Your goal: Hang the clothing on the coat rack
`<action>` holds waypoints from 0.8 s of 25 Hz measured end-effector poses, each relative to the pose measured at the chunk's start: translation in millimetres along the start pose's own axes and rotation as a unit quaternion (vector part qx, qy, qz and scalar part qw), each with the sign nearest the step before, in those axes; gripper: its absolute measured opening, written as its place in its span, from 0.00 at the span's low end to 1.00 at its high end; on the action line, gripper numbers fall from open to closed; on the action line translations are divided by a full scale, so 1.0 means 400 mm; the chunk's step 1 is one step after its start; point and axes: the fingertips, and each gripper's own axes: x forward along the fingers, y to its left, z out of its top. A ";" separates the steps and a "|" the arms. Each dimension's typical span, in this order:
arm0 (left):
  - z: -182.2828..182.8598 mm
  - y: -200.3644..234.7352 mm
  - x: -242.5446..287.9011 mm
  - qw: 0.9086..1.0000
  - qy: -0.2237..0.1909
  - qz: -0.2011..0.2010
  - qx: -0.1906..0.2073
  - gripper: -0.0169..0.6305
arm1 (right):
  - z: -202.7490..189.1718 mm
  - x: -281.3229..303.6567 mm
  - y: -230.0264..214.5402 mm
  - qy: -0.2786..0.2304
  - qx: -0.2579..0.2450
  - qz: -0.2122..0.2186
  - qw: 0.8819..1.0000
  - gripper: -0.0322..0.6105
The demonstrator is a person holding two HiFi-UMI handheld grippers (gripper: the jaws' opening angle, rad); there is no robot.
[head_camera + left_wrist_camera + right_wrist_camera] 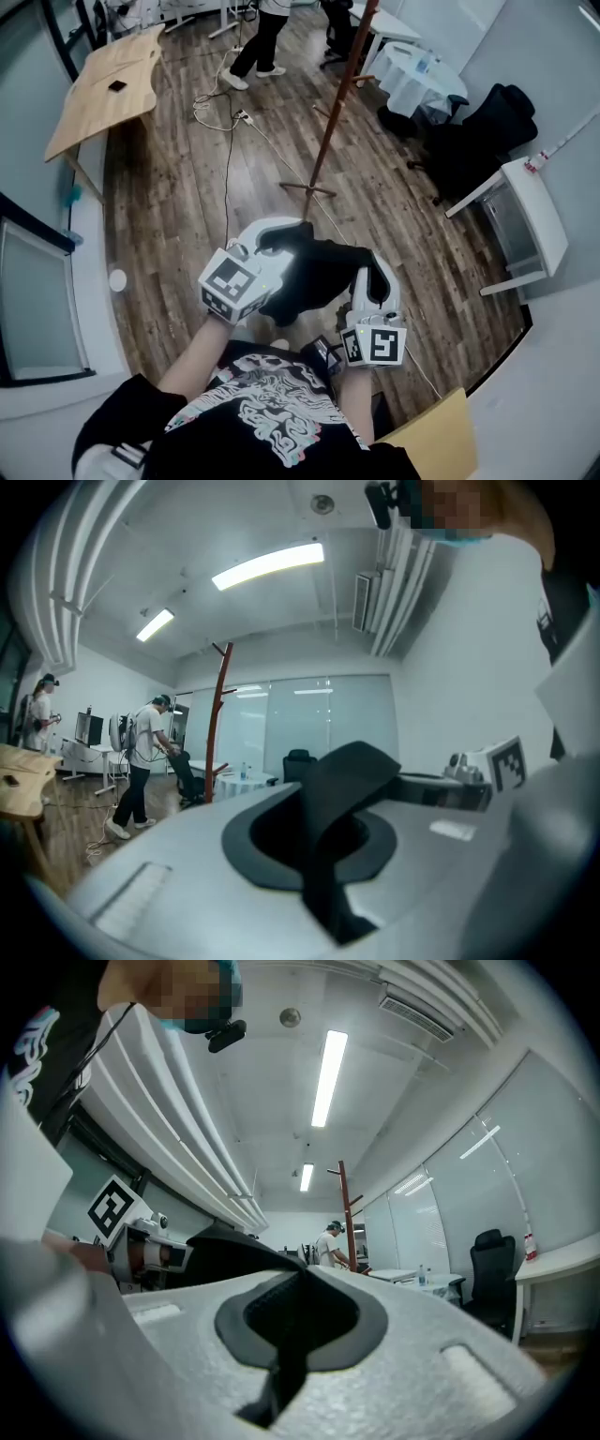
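A black garment [314, 272] hangs bunched between my two grippers, close in front of the person's chest. At its left edge my left gripper [286, 234] is shut on the cloth; in the left gripper view a black fold [342, 780] is pinched between its jaws [326, 841]. My right gripper [367, 277] is shut on the garment's right edge, and in the right gripper view dark fabric [234, 1246] runs into its closed jaws [286, 1335]. The reddish-brown coat rack [337, 103] stands on the wood floor some way ahead, also seen as a pole [218, 724] and a far-off pole [347, 1213].
A wooden table [108, 80] stands at the far left. A white round table [412, 70], a black office chair [487, 127] and a white desk [534, 211] line the right side. Cables [225, 141] trail across the floor. Another person [258, 42] stands beyond the rack.
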 end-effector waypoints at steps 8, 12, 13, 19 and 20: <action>0.008 -0.026 0.018 1.000 -0.004 0.011 0.002 0.04 | -0.001 -0.018 -0.026 0.004 -0.001 0.016 1.000 0.05; 0.008 -0.020 0.026 1.000 -0.007 0.014 0.008 0.04 | -0.005 -0.009 -0.032 0.002 0.000 0.017 1.000 0.05; 0.008 -0.016 0.030 1.000 -0.009 0.015 0.007 0.04 | -0.008 -0.005 -0.034 0.001 0.002 0.017 1.000 0.05; 0.002 0.008 0.087 1.000 -0.011 0.020 0.005 0.04 | -0.021 0.030 -0.076 0.008 -0.001 0.020 1.000 0.05; -0.002 0.015 0.098 1.000 -0.011 0.020 0.006 0.04 | -0.025 0.040 -0.083 0.010 0.000 0.022 1.000 0.05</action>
